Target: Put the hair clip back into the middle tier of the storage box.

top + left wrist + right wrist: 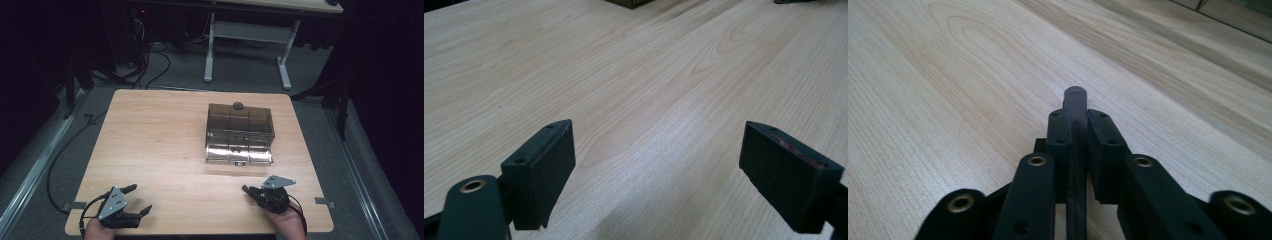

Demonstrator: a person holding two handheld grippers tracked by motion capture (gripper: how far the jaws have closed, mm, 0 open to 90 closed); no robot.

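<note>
Wooden table (165,145), pale grain, with one object on it: a smoked translucent plastic box (240,132) sitting right of centre toward the far half, lid down, a small dark knob (238,105) at the top rear edge and what looks like a latch at the front lip, too small to be sure. Judged as rigid, thin-walled and light, probably hollow; smooth sides likely slippery under hard pads, and the shell could flex or crack if squeezed across the wide faces. Best purchase looks to be the knob or the front lip rather than the broad walls. Left gripper (136,200) rests at the near left edge, jaws spread wide, nothing between them. Right gripper (246,189) sits at the near right, well short of the box, jaws closed tight with a thin dark strip pinched between the pads; whether that strip belongs to the gripper I cannot tell.
</note>
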